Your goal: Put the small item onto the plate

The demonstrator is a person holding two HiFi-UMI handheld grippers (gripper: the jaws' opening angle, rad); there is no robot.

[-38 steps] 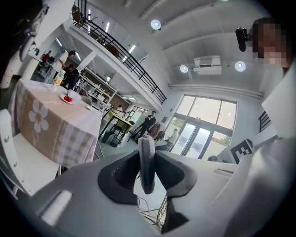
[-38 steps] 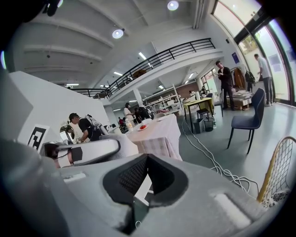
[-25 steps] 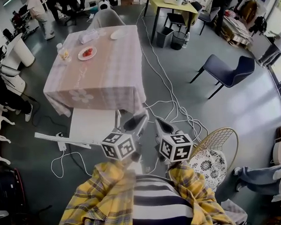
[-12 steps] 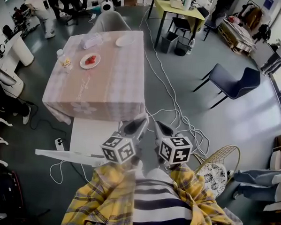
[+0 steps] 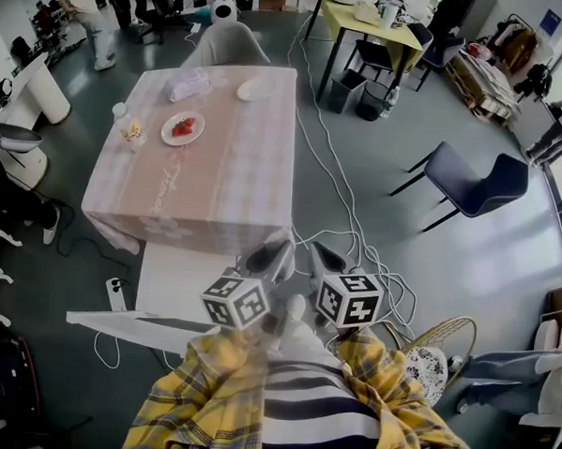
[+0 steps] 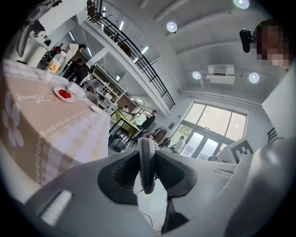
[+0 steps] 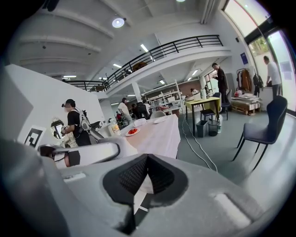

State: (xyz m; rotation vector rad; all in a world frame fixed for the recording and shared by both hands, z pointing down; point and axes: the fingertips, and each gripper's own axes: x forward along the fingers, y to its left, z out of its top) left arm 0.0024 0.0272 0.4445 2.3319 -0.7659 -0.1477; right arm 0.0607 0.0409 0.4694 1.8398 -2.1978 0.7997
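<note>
head view: left hand-held gripper (image 5: 268, 261) and right hand-held gripper (image 5: 324, 260) side by side, short of the clothed surface (image 5: 222, 183) with the plate (image 5: 183, 128); left gripper view: clenched on thin grey small item (image 6: 147, 162), long axis upright in frame, top end poking above the jaws; right gripper view: jaws pressed together, empty.

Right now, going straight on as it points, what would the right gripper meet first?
Probably the draped near end of the tablecloth; the right gripper aims toward it, but depth is unclear.
</note>
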